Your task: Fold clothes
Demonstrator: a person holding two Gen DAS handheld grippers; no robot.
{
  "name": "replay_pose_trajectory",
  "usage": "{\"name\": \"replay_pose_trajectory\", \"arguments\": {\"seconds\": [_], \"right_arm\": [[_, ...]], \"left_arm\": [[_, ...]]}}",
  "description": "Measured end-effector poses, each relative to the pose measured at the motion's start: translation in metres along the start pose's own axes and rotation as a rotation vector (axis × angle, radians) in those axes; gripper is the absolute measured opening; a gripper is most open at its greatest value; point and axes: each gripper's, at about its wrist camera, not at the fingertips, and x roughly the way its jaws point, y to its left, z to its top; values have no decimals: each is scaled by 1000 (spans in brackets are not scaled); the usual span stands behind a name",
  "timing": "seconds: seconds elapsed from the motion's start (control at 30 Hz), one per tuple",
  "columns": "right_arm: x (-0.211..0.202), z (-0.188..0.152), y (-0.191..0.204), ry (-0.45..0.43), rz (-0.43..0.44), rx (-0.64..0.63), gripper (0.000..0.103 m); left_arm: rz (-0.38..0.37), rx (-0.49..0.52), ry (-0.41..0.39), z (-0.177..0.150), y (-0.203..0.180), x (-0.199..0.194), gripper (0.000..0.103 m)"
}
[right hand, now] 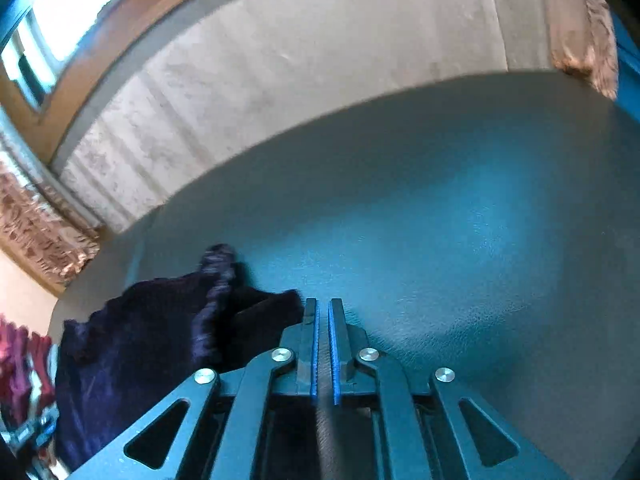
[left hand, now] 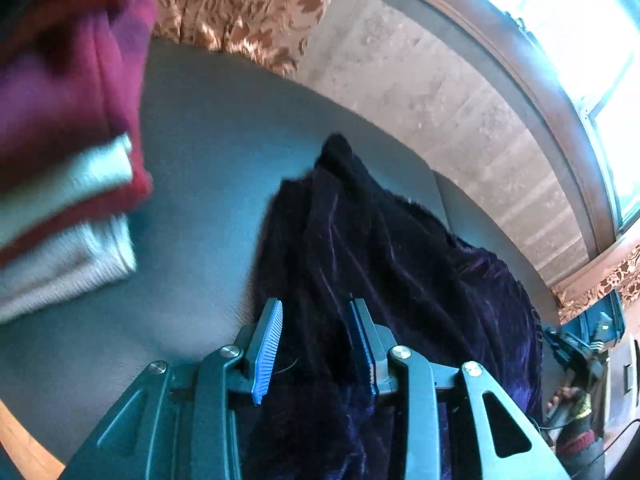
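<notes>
velvet cloth (left hand: 384, 280) lies rumpled and unfolded on the teal table (left hand: 200, 184), clamped by the left gripper (left hand: 316, 344), while the right gripper (right hand: 323, 350), nearly together on nothing, sits at its 3 o'clock edge; folded stack (left hand: 68, 200) at 10 o'clock suggests earlier pieces done.
</notes>
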Motion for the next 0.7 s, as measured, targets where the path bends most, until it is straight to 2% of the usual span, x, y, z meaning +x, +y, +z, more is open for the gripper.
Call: {"name": "replay_pose_trajectory", "arguments": {"seconds": [0.07,0.1,0.23,0.4,0.5,0.53,0.57,0.6,0.67,0.7], "right_arm": [[-12,-5,16,-11,44,-49,44],[-18,-9,27,-17,68,-87,50],[-22,-28,69,-4,153,-194,55],[3,-47,97,52,164,-249,61],[12,-60,94,49,148,-267,62],[13,-63,93,37,149,-279,62],[16,-63,94,34,149,-288,64],[18,-63,96,38,153,-299,67],[18,-65,101,43,153,-331,80],[18,-66,103,45,152,-347,82]], "left_arm": [[15,18,-15,3,1,-4,36],[23,31,-17,4,0,-5,36],[69,105,-6,7,-3,-1,38],[58,187,69,1,-6,11,38],[51,207,81,-5,-7,8,35],[37,208,81,-6,-7,6,29],[5,206,79,-8,-8,2,16],[-21,211,80,-9,-9,-1,8],[-7,233,72,-13,-11,-9,2],[11,233,65,-14,-7,-13,2]]}}
